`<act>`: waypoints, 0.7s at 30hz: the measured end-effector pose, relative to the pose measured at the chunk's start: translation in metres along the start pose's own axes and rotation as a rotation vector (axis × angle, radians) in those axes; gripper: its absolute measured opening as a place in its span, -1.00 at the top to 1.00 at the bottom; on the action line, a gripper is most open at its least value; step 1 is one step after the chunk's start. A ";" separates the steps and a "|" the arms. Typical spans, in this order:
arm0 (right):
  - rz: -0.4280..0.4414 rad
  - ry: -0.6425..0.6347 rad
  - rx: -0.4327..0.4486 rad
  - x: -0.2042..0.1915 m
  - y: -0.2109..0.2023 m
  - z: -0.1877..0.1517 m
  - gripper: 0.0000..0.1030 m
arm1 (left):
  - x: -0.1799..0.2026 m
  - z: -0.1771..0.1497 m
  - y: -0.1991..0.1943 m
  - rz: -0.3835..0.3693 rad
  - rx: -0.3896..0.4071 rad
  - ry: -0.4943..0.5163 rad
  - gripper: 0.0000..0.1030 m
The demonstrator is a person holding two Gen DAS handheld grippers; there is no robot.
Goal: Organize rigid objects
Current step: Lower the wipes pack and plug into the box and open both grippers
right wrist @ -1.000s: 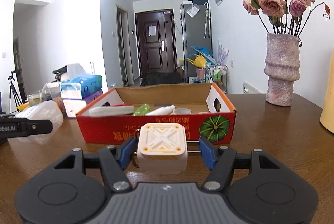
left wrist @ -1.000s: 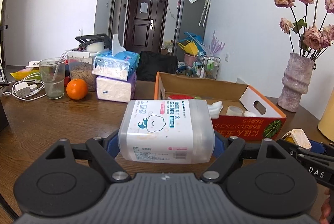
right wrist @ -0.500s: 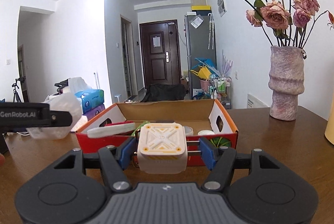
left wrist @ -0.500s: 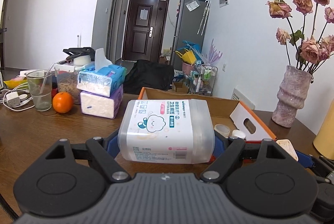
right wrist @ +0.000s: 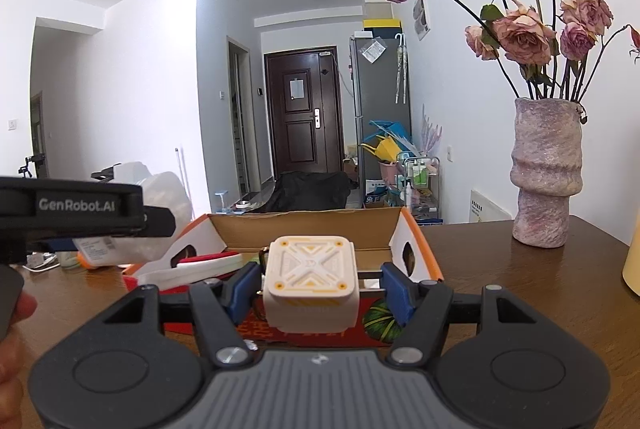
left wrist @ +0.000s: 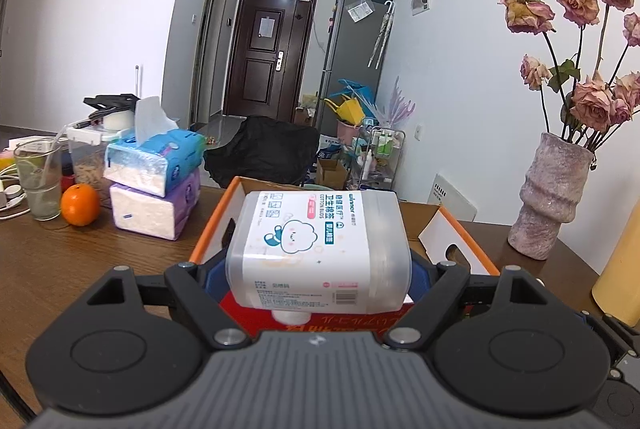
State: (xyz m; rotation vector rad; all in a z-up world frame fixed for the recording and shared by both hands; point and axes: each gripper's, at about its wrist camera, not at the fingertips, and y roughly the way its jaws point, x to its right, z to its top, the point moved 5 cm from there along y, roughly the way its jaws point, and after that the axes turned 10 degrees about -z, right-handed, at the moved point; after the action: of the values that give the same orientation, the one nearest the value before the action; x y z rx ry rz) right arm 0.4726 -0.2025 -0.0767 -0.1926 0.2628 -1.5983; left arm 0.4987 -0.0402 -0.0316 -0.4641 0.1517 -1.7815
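Note:
My left gripper [left wrist: 318, 271] is shut on a clear cotton-bud box [left wrist: 318, 249] with a white label, held above the near left part of the orange cardboard box [left wrist: 460, 233]. My right gripper [right wrist: 316, 287] is shut on a white and yellow square device [right wrist: 310, 281], held just before the near wall of the same cardboard box [right wrist: 416, 245]. Inside it lie a white and red item [right wrist: 208, 265] and other small things, partly hidden. The left gripper's body [right wrist: 80, 207] shows at the left of the right wrist view.
Stacked tissue packs [left wrist: 156, 181], an orange [left wrist: 80, 204], a glass [left wrist: 38, 181] and a food container stand at the table's left. A vase of dried roses [left wrist: 554, 193] stands at the right, a yellow object [left wrist: 618, 269] near it. A hand [right wrist: 12, 329] holds the left gripper.
Both grippers moved forward toward the cardboard box with their loads. The cotton-bud box now hangs over the box's near left corner; the square device has risen slightly.

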 end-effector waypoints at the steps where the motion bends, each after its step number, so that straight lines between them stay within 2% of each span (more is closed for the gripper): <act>1: -0.001 0.000 0.002 0.001 0.002 0.001 -0.26 | 0.001 0.000 0.003 0.001 -0.002 0.001 -0.61; 21: -0.014 -0.005 -0.002 0.012 0.051 0.012 -0.25 | 0.014 0.011 0.057 0.012 -0.015 0.013 -0.61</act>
State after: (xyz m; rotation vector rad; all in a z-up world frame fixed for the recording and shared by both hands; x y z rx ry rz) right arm 0.5247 -0.2165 -0.0806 -0.2010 0.2596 -1.6114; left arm 0.5518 -0.0668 -0.0381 -0.4618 0.1770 -1.7727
